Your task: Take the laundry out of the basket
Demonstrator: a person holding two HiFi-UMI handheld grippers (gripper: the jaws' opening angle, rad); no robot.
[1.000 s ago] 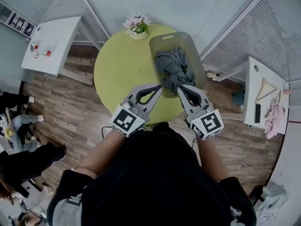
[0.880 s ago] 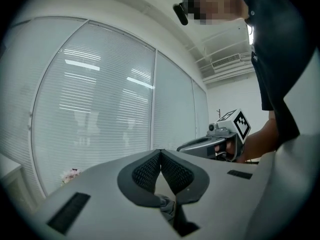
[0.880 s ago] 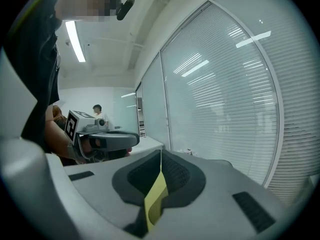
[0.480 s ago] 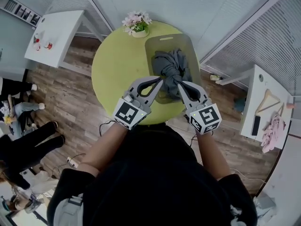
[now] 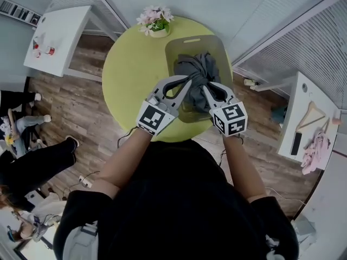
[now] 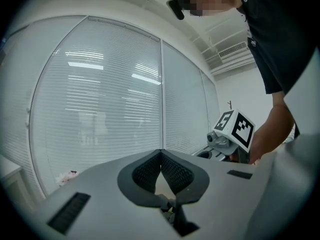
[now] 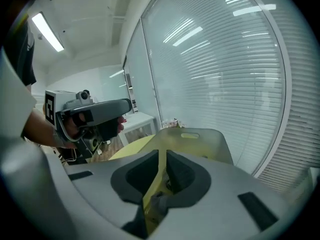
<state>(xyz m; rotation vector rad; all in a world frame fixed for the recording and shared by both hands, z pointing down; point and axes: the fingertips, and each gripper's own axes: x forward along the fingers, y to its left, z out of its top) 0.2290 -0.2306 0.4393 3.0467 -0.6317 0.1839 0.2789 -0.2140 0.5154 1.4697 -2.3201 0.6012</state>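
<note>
laundry [image 5: 196,72], a bundle of dark grey cloth, lies heaped in the translucent basket [image 5: 172,50]. the basket sits toward the far right of the round yellow-green table [image 5: 127,75], near a small pot of flowers [image 5: 154,23]. nothing has come out yet, as far as the head view shows: the whole bundle is inside the walls, no cloth lies on the table top, and none hangs from either tool. so the task looks to be at its very start, with all of the lifting left.

your left gripper [image 5: 188,80] has its tip at the near left edge of the bundle. from above you cannot tell whether it touches the cloth. in its own view the two fingers meet at the tip with nothing between them, and only window blinds show beyond.

your right gripper [image 5: 205,86] reaches in from the near right, its tip at the bundle's near edge. its fingers are together too, bar a thin slit through which the table's colour shows. no fabric is caught there, and the basket's far wall with its handle slot stands ahead.

both tools are closed and empty, so you likely need to spread at least one pair of fingers before any cloth can be pinched. the bundle looks twisted into one knot, so it may rise as a single lump. the basket could drag along if the cloth snags, and the other tool could steady the rim.
</note>
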